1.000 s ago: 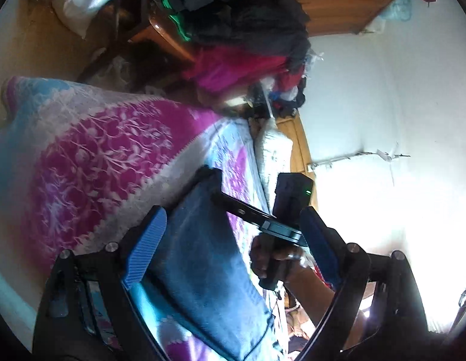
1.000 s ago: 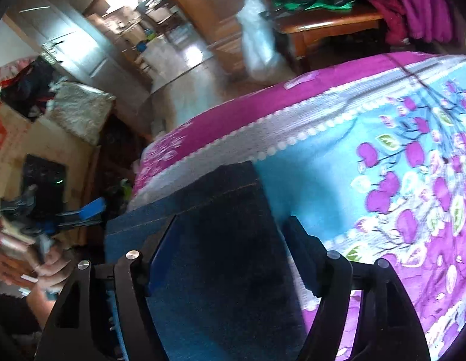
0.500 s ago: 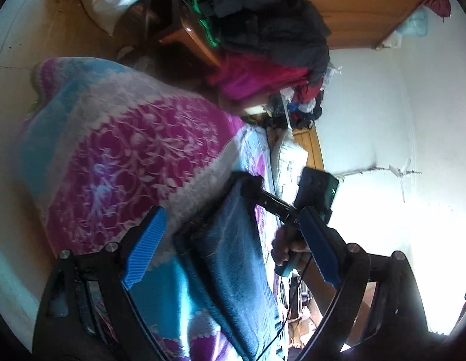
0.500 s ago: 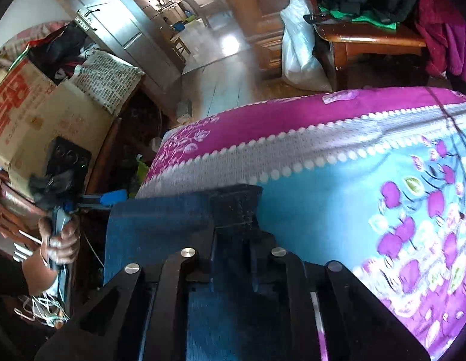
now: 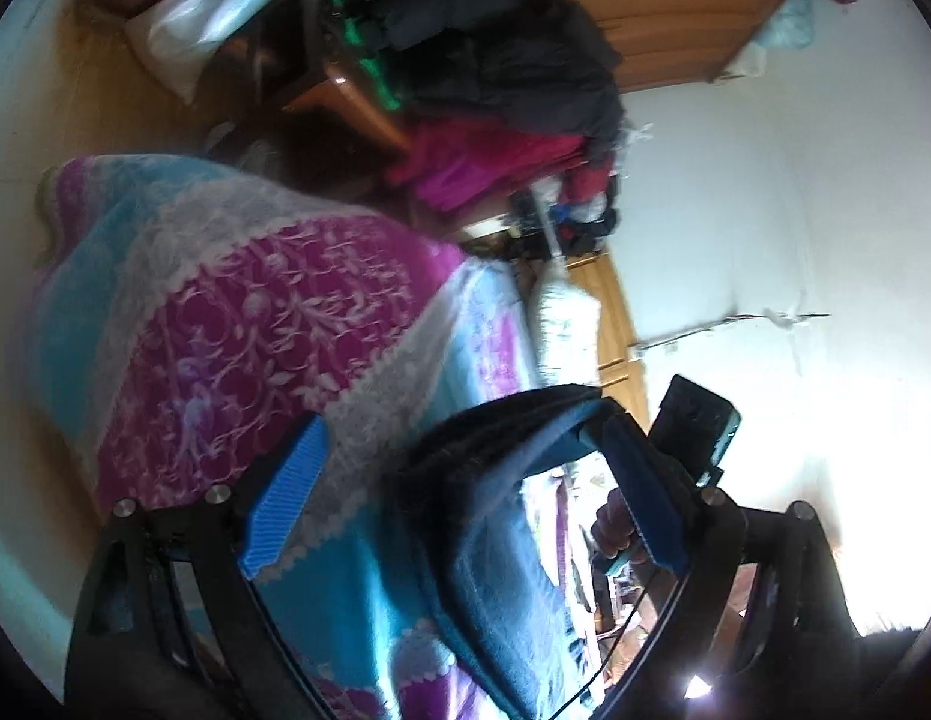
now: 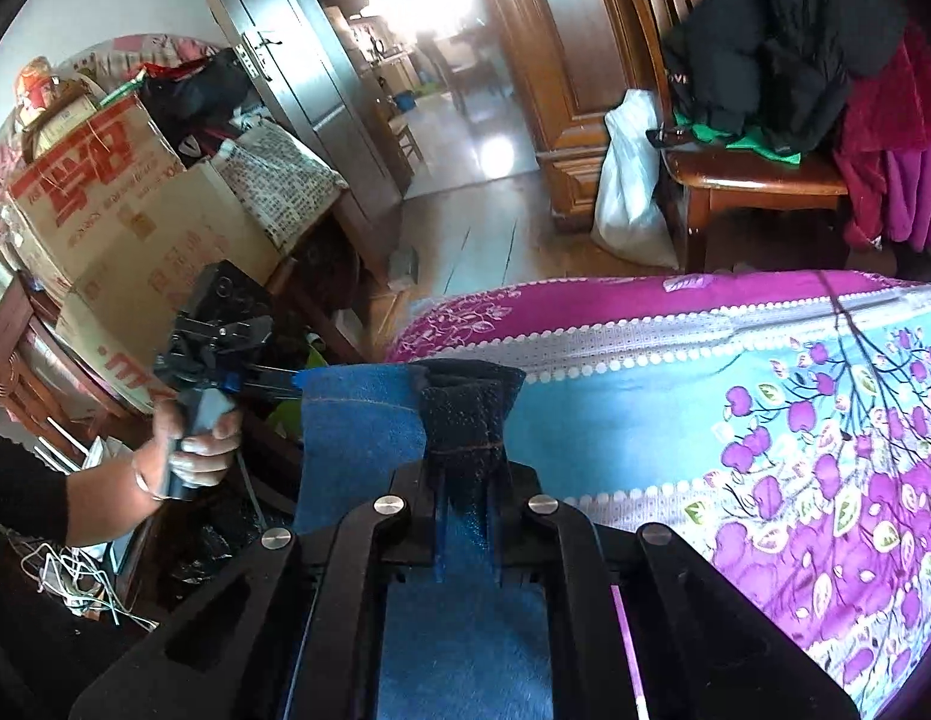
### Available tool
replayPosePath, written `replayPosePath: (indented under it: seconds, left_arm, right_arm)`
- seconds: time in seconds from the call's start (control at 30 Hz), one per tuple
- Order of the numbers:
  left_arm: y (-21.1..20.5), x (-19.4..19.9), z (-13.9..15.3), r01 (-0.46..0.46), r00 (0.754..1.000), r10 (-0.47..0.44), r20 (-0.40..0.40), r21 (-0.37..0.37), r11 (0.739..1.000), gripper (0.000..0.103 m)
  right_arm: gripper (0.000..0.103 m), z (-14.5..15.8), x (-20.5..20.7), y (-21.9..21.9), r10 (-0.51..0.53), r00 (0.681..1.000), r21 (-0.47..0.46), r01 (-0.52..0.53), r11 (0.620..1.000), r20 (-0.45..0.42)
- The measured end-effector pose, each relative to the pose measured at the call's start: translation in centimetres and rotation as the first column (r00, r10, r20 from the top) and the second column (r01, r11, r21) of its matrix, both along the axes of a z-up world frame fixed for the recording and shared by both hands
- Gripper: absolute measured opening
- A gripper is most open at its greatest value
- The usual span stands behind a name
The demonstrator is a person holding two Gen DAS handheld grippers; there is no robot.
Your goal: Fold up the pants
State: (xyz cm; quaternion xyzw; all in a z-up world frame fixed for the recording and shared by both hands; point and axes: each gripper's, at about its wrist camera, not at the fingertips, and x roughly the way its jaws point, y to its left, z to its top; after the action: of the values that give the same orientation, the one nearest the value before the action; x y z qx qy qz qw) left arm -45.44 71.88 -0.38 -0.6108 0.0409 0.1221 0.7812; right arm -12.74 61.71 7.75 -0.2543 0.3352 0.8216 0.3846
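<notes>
Right claw (image 6: 465,516) is clamped tight on a bunched corner of the jeans (image 6: 357,426). Left claw (image 5: 465,498) is spread wide, nothing held; denim edge sits between its pads. Jeans are draped over the bed (image 6: 735,372) edge, long axis running along the right claw's fingers. Cardboard box (image 6: 123,222) is piled with clutter.

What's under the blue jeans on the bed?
Under the jeans lies the flowery pink and blue bedspread. The right gripper pinches their hem. Whatever sits beneath the bedspread is covered, so it cannot be seen.
</notes>
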Motion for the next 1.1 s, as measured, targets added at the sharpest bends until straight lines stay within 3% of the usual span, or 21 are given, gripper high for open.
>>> replayPosePath:
  seconds: [0.13, 0.23, 0.3, 0.4, 0.47, 0.53, 0.6, 0.8, 0.97, 1.07, 1.1]
  left_arm:
    - [-0.3, 0.8, -0.6, 0.036, 0.996, -0.035, 0.082, -0.009, 0.999, 0.096]
    - [-0.5, 2.2, -0.5, 0.074, 0.993, -0.075, 0.094, 0.015, 0.997, 0.096]
    - [-1.1, 3.3, 0.0, 0.109, 0.990, -0.113, 0.079, 0.053, 0.993, 0.095]
    - [-2.6, 4.2, 1.7, 0.113, 0.993, -0.115, -0.001, 0.202, 0.973, 0.093]
    - [-2.9, 4.7, 1.9, 0.106, 0.993, -0.091, -0.070, 0.251, 0.962, 0.071]
    - [-2.3, 4.9, 0.9, 0.124, 0.991, -0.111, -0.070, 0.210, 0.970, 0.016]
    - [-1.6, 5.1, 0.0, 0.148, 0.988, -0.140, -0.060, 0.178, 0.973, 0.016]
    - [-3.1, 5.1, 2.3, 0.156, 0.986, -0.135, -0.100, 0.244, 0.957, 0.010]
    - [-8.4, 6.3, 7.8, 0.239, 0.970, -0.205, -0.131, 0.356, 0.903, 0.009]
    - [-14.3, 9.4, 11.4, 0.362, 0.932, -0.325, -0.159, 0.409, 0.838, 0.009]
    - [-16.8, 10.9, 12.4, 0.417, 0.909, -0.378, -0.177, 0.424, 0.804, 0.009]
  right_arm:
    - [0.013, 0.3, 0.8, -0.9, -0.020, 1.000, -0.009, 0.020, 1.000, -0.017]
    - [0.013, 0.4, 1.1, -0.8, -0.039, 0.999, -0.014, 0.039, 0.999, -0.020]
    - [0.013, 0.2, 1.2, -0.5, -0.055, 0.998, -0.018, 0.055, 0.998, -0.017]
    - [0.013, -0.3, 1.0, 0.0, -0.053, 0.998, -0.023, 0.052, 0.998, -0.017]
    - [0.013, -0.5, 0.8, 0.2, -0.050, 0.999, -0.024, 0.049, 0.999, -0.015]
    - [0.013, -0.7, 0.9, 0.3, -0.061, 0.998, -0.026, 0.061, 0.998, -0.016]
    - [0.013, -1.0, 1.0, 0.4, -0.068, 0.998, -0.029, 0.067, 0.997, -0.018]
    - [0.013, -0.3, 1.0, -0.4, -0.106, 0.994, -0.016, 0.105, 0.994, -0.015]
    - [0.013, 3.2, 3.0, -6.5, -0.173, 0.985, 0.038, 0.174, 0.984, -0.024]
    - [0.013, 5.3, 5.3, -12.8, -0.240, 0.971, 0.055, 0.241, 0.969, -0.017]
    - [0.013, 5.8, 6.2, -15.3, -0.266, 0.964, 0.056, 0.267, 0.962, -0.012]
